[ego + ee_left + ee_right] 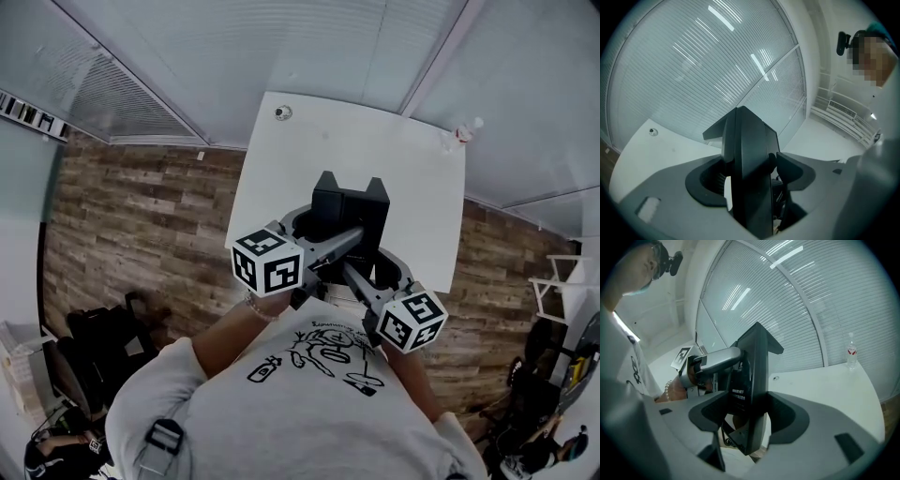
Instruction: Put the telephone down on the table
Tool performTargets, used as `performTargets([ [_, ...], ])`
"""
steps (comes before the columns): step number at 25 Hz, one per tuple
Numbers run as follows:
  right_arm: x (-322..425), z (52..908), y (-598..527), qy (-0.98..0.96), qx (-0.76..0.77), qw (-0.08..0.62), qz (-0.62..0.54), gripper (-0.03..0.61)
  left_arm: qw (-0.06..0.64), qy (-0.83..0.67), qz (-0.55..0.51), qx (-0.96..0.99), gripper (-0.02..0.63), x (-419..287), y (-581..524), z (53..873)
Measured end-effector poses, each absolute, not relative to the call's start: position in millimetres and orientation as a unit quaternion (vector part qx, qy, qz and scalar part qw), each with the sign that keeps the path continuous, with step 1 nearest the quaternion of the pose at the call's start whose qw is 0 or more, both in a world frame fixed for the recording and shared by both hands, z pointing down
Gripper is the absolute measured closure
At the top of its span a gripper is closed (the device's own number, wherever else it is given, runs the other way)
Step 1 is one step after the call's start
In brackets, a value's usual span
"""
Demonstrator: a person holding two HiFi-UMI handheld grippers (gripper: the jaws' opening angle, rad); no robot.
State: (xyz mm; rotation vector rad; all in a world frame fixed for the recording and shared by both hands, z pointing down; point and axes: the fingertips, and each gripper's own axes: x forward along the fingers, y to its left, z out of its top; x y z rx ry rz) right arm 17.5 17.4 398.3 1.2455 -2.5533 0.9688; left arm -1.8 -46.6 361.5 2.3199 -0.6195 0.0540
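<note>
Left tool [750, 171] and right tool [750, 413] both clamp black telephone [349, 211], gripped from opposite sides, held between them in air over near edge of white bench [281, 159]; water bottle [462, 134] well ahead, far-right corner.

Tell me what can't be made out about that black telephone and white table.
- Black plastic telephone: underside and gap to the white table covered by the left gripper and right gripper, all views.
- Label print on the telephone, right gripper view: too small.
- Small round object at the table's far corner, head view: too small.
</note>
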Motion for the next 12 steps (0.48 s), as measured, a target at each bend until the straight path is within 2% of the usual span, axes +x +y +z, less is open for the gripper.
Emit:
performTargets([
  [12, 4, 401, -54, -0.847, 0.416, 0.071, 0.322, 0.331, 0.362, -0.236, 0.021, 0.901, 0.287, -15, -117, 365],
])
